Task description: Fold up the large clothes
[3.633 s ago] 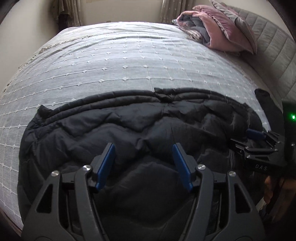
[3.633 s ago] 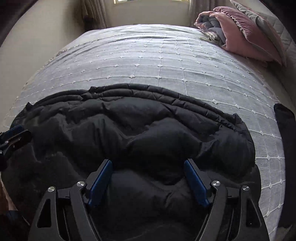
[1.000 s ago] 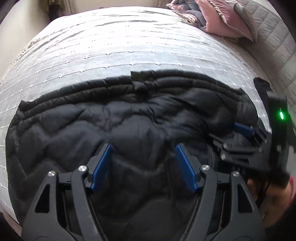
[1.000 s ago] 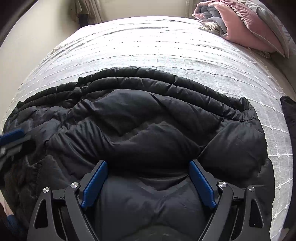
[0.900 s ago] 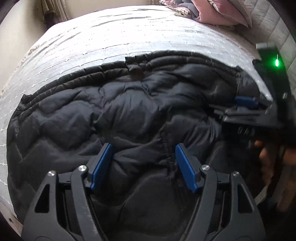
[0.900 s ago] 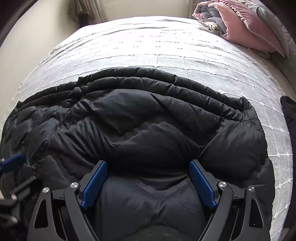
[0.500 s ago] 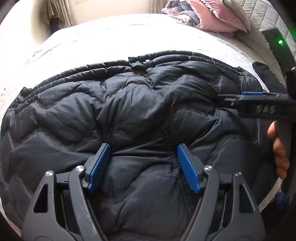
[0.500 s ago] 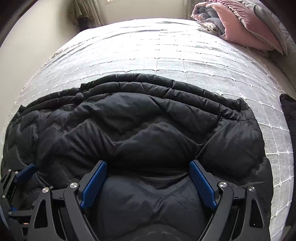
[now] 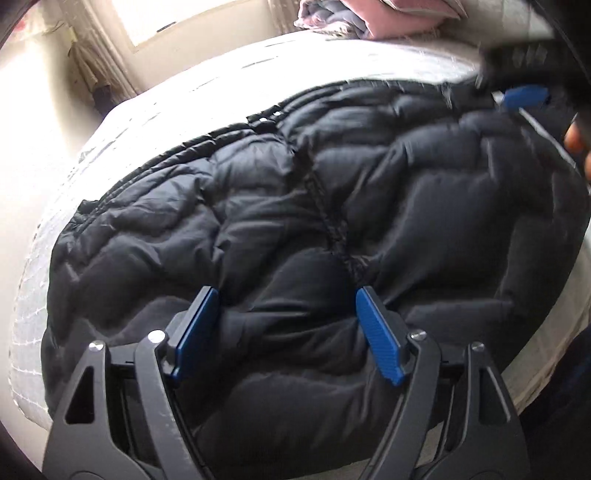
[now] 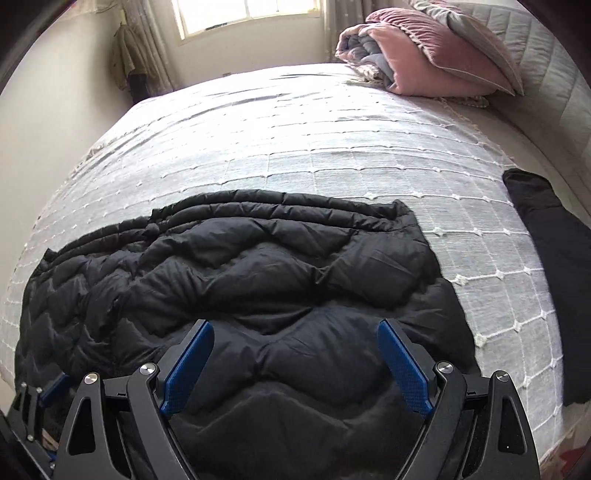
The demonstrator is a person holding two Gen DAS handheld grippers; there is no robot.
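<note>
Grippers (image 9: pixel 284 332) (image 10: pixel 295 365) tilt down over jacket (image 10: pixel 236 266).

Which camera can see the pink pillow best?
The right wrist view. There the pink pillow lies whole and sharp at the head of the bed. The left wrist view shows only a blurred pink strip at its top edge.

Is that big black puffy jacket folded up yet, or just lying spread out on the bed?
Spread out. The black jacket lies wide and flat across the bedspread, its far hem in one long line; hidden folds underneath cannot be told.
</note>
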